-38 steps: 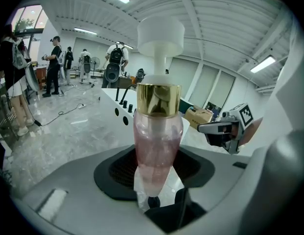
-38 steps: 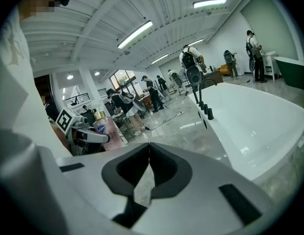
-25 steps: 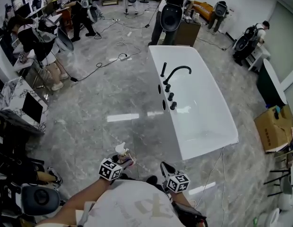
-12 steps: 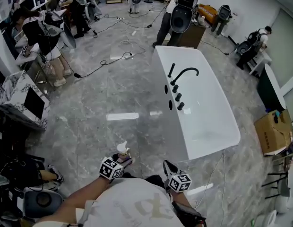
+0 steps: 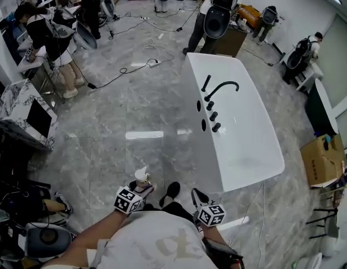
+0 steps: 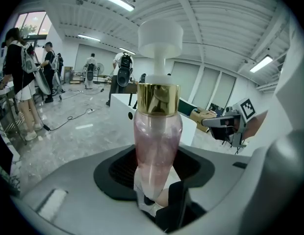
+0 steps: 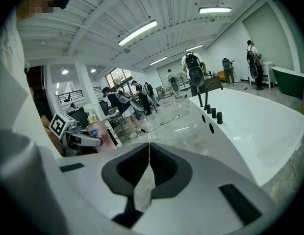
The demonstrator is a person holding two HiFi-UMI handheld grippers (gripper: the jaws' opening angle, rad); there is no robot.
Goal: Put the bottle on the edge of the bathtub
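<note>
Two things shift over the last second: a shoe (image 5: 170, 193) now shows stepping out ahead, and the bathtub (image 5: 216, 150) sits slightly differently in the head view, so the person is probably walking toward it. The left tool (image 6: 157, 199) keeps pinching the bottle (image 6: 157, 146) low on its pink body, holding it upright. The right tool (image 7: 142, 190) is pressed together with nothing in it. The bottle is still well apart from the bathtub's edge, so it has yet to be carried over and set down.

You have taken a step forward. Your dark shoe (image 5: 172, 192) now shows in full ahead of your body, between the two grippers; a second ago only its tip was in sight. The bathtub (image 5: 249, 150) has shifted slightly to the right in your head view.
</note>
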